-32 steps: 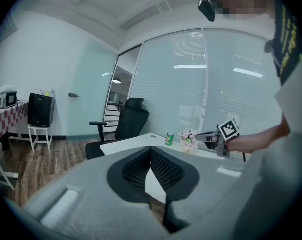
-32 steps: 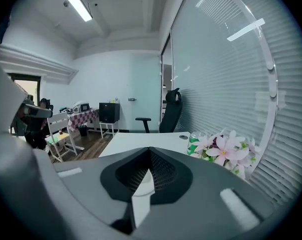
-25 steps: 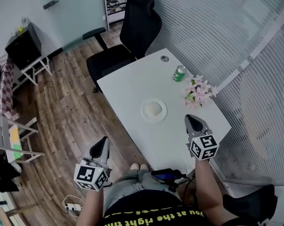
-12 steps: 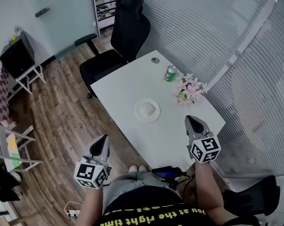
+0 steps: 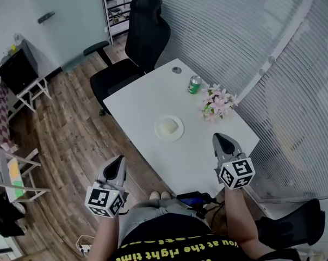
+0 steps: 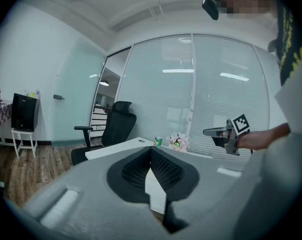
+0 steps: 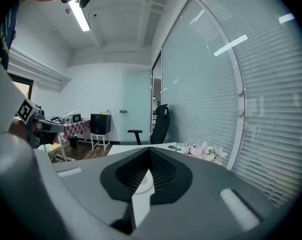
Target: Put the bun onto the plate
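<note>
A pale round bun (image 5: pixel 168 125) lies on a small white plate (image 5: pixel 178 132) in the middle of the white table (image 5: pixel 147 99). Both grippers hang away from it, on the near side. My left gripper (image 5: pixel 120 160) is over the wooden floor, left of the table's near corner, its jaws shut with nothing in them (image 6: pixel 151 149). My right gripper (image 5: pixel 217 137) hovers above the table's near right part, to the right of the plate and nearer to me, also shut and empty (image 7: pixel 149 150). Each gripper shows in the other's view: the right gripper (image 6: pixel 207 132) and the left gripper (image 7: pixel 60 127).
A green can (image 5: pixel 195 84), a bunch of pink flowers (image 5: pixel 217 103) and a round grommet (image 5: pixel 177 69) sit along the table's far right side. A black office chair (image 5: pixel 137 39) stands behind the table. A blind-covered glass wall (image 5: pixel 251 42) runs along the right.
In the head view the table, plate and chair have slid a little up and to the left. The right gripper has lifted slightly. Both grippers stayed shut and the bun stayed on the plate.
</note>
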